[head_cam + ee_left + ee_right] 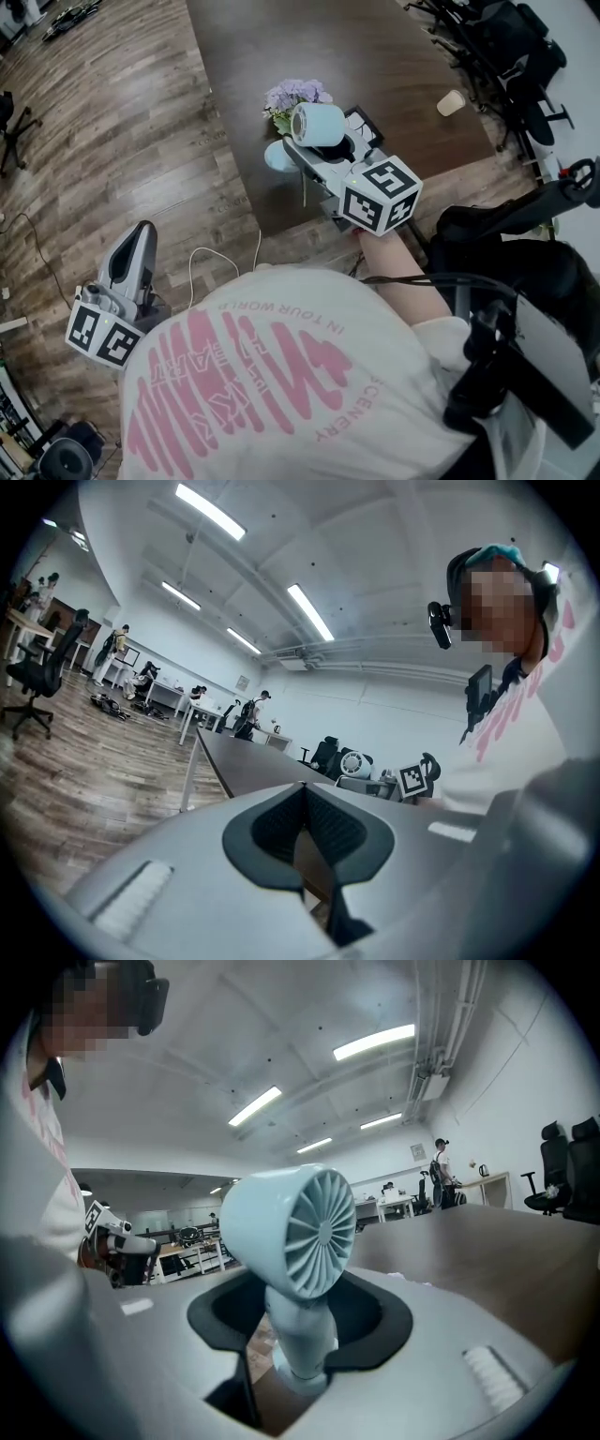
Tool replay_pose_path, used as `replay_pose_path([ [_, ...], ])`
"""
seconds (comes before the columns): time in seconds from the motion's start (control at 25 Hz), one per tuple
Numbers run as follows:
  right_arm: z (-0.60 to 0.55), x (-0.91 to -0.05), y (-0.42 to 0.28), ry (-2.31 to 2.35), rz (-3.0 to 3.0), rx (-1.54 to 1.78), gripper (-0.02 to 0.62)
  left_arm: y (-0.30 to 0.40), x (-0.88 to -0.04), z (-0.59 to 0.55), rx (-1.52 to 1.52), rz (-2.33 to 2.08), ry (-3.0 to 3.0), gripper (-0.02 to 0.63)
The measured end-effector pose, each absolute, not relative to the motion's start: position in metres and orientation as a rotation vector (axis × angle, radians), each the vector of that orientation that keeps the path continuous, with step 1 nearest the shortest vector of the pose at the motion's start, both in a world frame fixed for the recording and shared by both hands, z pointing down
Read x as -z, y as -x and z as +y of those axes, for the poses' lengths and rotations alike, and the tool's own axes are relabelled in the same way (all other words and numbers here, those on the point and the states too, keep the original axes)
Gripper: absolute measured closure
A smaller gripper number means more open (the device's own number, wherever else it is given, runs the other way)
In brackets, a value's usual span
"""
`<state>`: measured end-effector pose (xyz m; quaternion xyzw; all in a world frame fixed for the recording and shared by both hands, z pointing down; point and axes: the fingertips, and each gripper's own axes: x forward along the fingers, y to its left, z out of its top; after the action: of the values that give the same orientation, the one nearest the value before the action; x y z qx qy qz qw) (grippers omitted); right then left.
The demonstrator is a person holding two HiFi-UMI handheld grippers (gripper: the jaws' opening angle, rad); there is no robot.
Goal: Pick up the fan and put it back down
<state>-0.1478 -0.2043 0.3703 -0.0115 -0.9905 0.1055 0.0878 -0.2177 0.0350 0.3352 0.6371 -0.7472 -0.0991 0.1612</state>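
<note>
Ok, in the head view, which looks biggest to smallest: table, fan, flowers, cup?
1. Table
2. fan
3. flowers
4. cup
The fan may be nearer the camera, so fan versus flowers is unsure.

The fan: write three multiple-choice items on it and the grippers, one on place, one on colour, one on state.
1. Where is the pale blue plastic fan?
A) between the jaws of the right hand-held gripper
B) lying on the wooden floor
C) on a black office chair

2. What colour is the fan?
A) red
B) pale blue
C) black

3. How does the left hand-held gripper stand?
A) shut on the fan
B) wide open round a cup
C) shut, nothing in it

Key:
1 A, the right gripper view shows its stem clamped between the pads.
2 B, its head and stem show pale blue in the head view and the right gripper view.
3 C, the left gripper view shows its jaws meeting with nothing between them.
</note>
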Motion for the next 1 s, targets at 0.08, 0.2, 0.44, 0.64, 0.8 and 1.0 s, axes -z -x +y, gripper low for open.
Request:
replay_pose_path([
  [0.08, -0.2, -0.358, 0.136, 0.029, -2.983, -0.299, 0.402, 0.21, -0.335, 0.036, 0.286, -2.127, -1.843, 0.588],
  [0.2, -0.193, -0.34, 0.119, 0.03, -3.019, -0.274, 0.402, 0.2, -0.333, 0.035, 0.301, -2.113, -1.864, 0.588],
  [0.44, -0.185, -0.317, 0.108, 0.017, -3.044, -0.188, 0.402, 0.201, -0.323, 0.023, 0.31, -2.09, -1.921, 0.588],
  [0.64, -0.187, -0.305, 0.103, -0.011, -3.063, -0.157, 0.402, 0.208, -0.323, 0.02, 0.263, -2.148, -1.909, 0.588],
  [0.8, -0.187, -0.307, 0.102, -0.019, -3.061, -0.15, 0.402, 0.21, -0.319, 0.018, 0.351, -2.112, -1.946, 0.588],
  [1.0, -0.192, -0.313, 0.099, -0.04, -3.05, -0.153, 0.402, 0.205, -0.307, 0.015, 0.496, -2.063, -2.011, 0.586],
])
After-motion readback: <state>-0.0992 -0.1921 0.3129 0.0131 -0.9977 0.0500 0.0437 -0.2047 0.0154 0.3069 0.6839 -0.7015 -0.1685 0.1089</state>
